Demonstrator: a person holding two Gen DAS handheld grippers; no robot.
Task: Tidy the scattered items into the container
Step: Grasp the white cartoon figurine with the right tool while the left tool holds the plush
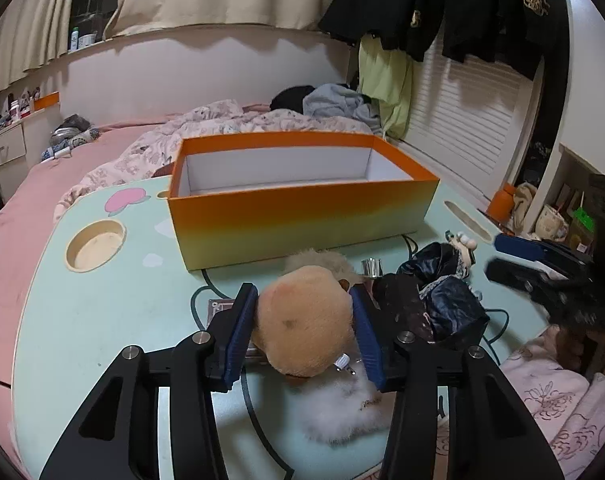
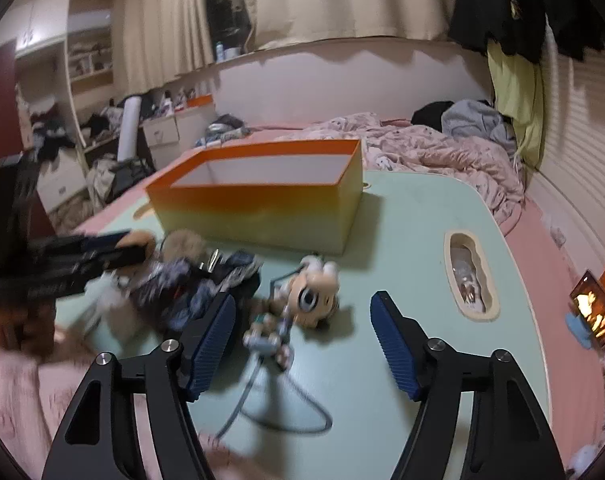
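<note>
A tan plush toy (image 1: 302, 320) sits low over the mint-green table (image 1: 102, 320), and my left gripper (image 1: 302, 300) is shut on it, with a blue pad pressing each side. Behind it stands the orange box (image 1: 302, 216), open on top and empty as far as I can see. A big-eyed doll (image 2: 312, 300) lies on the table between the spread fingers of my right gripper (image 2: 302, 298), which is open; neither pad touches it. A dark crumpled cloth (image 2: 206, 288) lies left of the doll. In the right wrist view my left gripper (image 2: 140, 246) is blurred at the left.
White fluff (image 1: 342, 412) lies under the plush toy. A grey cable (image 2: 282, 412) loops over the table near the doll. The table has a round cup hole (image 1: 96, 250) at the left and a slot (image 2: 470, 280) at the right. Bedding (image 2: 442, 152) surrounds the table.
</note>
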